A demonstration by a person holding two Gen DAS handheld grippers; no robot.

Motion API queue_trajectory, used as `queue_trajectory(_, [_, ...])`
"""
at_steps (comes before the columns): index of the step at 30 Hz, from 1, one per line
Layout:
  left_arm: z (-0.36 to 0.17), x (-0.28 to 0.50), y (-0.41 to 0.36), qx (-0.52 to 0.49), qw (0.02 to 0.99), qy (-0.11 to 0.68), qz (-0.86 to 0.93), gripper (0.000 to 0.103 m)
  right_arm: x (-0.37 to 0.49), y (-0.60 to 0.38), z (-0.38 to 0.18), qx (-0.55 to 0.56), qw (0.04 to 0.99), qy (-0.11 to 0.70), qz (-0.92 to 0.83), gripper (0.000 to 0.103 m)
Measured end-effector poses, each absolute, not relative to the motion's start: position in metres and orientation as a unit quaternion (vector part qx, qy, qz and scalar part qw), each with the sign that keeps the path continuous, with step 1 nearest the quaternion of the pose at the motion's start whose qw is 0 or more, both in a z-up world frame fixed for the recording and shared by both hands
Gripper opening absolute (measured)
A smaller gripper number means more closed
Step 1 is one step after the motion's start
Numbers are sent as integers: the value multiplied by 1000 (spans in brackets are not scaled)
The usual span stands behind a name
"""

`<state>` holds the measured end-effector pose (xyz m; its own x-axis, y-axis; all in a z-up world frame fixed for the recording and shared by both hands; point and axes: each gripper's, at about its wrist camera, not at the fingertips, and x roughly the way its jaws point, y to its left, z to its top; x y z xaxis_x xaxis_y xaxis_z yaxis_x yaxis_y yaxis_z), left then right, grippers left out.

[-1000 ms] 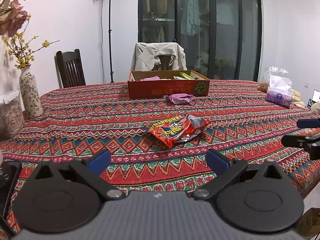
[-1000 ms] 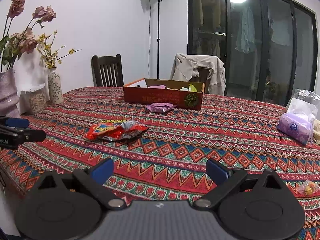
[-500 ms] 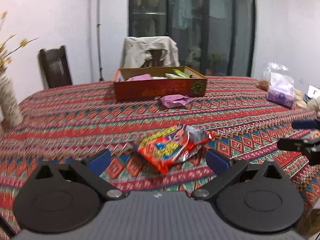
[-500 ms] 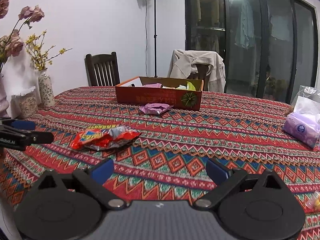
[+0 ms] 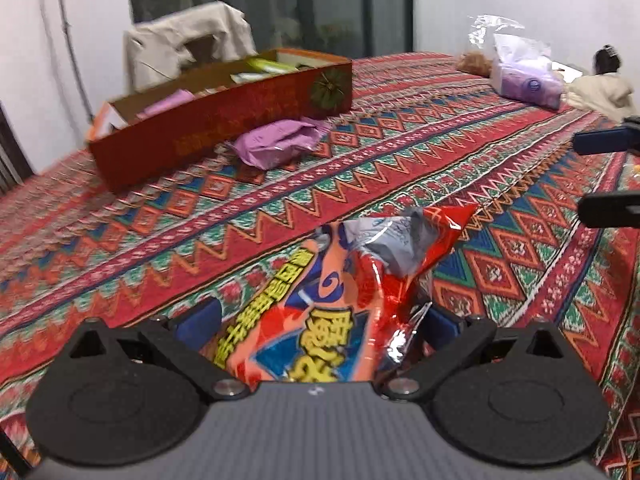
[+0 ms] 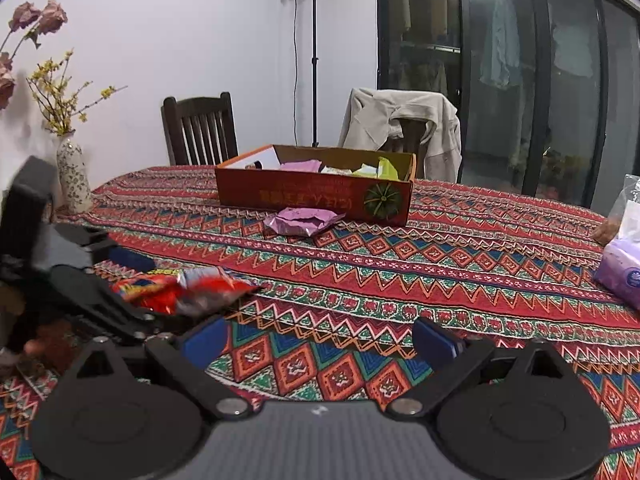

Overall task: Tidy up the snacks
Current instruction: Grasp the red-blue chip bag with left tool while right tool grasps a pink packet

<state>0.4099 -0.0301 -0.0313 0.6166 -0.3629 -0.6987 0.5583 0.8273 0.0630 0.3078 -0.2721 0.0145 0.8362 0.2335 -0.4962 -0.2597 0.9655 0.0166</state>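
Observation:
A red and orange snack bag point(image 5: 340, 292) lies on the patterned tablecloth, right at the camera in the left wrist view. My left gripper point(image 5: 320, 320) is open, its blue pads either side of the bag's near end. The right wrist view shows the same bag point(image 6: 188, 290) with the left gripper point(image 6: 132, 284) around it. A purple snack packet point(image 5: 280, 142) rests in front of the red cardboard box point(image 5: 224, 120), which holds several snacks. My right gripper point(image 6: 320, 340) is open and empty over the table's near edge, to the right of the bag.
A purple tissue pack point(image 6: 624, 276) and a plastic bag sit at the table's right side. A flower vase point(image 6: 74, 176) stands at the left edge. Two chairs point(image 6: 200, 128) are behind the table, one draped with a jacket.
My left gripper moved forward and down until the red snack bag sits between its open fingers. The right gripper shifted slightly forward.

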Motion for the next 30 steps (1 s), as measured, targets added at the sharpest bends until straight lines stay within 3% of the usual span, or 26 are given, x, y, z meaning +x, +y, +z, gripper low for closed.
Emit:
queue_trajectory(3, [-35,426,-24,112,890,360,-257,98,326,-271,13,-28,956,260,132,99])
queue_trajectory(7, [-30,430,-8,94,904,342,-240,69,357,-264,14,-39,954,262,140,99])
queue_trajectory(12, [-24,448,37,24,928,336,-159,62,411,-251,13,-41,951,271,146,99])
queue_trajectory(14, [-21,454,54,-10,934,331,-132,54,439,-248,12,-17,951,275,142,99])
queue_trajectory(22, [-9,454,80,-36,945,315,-82,53,547,-202,-9,11,939,333,87,99])
queue_trajectory(30, [-8,450,83,-49,944,314,-88,53,575,-161,-23,-28,944,324,51,102])
